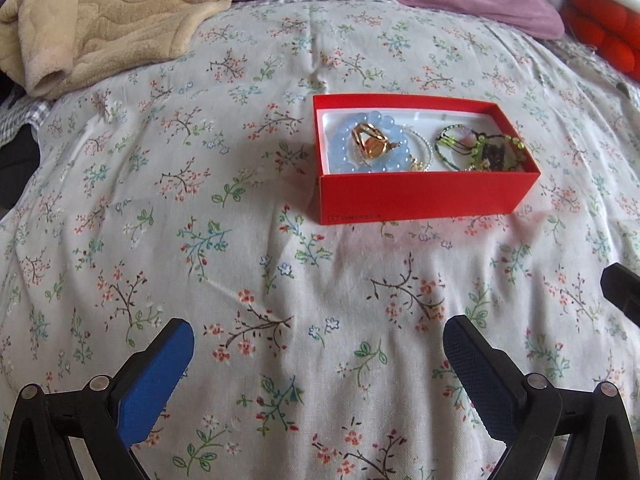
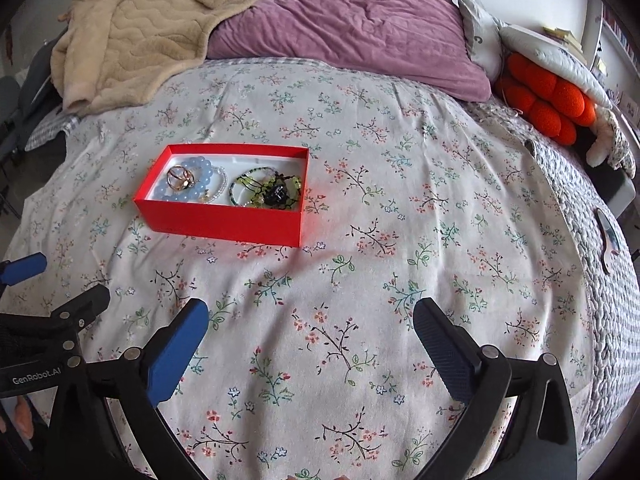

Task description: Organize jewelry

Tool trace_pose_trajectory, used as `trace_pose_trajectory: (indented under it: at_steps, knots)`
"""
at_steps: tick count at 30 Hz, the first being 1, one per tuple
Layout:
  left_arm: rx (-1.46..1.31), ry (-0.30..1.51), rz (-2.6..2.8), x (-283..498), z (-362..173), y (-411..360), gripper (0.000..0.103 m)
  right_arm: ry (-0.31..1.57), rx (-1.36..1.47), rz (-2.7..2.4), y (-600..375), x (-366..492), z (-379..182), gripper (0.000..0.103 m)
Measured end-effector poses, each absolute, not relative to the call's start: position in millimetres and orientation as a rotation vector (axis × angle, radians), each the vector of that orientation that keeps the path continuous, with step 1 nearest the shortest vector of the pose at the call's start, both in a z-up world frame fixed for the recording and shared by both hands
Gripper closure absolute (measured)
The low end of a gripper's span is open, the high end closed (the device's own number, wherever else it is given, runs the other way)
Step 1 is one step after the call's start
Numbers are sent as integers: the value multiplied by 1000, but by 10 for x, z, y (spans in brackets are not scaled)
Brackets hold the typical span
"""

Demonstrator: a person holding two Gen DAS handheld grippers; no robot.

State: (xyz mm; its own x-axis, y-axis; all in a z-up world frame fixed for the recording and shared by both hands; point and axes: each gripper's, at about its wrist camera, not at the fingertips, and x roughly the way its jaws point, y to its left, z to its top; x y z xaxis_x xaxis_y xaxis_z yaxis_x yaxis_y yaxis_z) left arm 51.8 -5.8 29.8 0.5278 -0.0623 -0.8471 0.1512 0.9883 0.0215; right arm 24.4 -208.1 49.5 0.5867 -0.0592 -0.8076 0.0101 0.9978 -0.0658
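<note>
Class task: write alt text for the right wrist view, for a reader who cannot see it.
An open red box of jewelry, including a blue bead bracelet, sits on a floral bedspread. The open right gripper hovers in the foreground, holding nothing.

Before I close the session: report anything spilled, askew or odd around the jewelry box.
Nothing stands out. The red box sits flat on the floral bedspread, with the blue bead bracelet and other jewelry inside; none lies spilled outside.

We are in a home bedroom: a bed (image 2: 400,184) under a floral sheet, a purple pillow (image 2: 360,28), a beige fleece blanket (image 2: 132,40) and an orange plush cushion (image 2: 548,100).
</note>
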Motion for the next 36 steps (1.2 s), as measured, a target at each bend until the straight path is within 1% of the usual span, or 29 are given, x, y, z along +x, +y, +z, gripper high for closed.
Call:
trace_pose_trajectory:
  at_steps: [16, 36]
  knots:
    - [96, 1020, -126, 548, 282, -68, 1, 992, -56, -43, -2036, 298, 370, 0]
    - [113, 1014, -127, 543, 300, -63, 1, 993, -57, -45, -2007, 292, 369, 0]
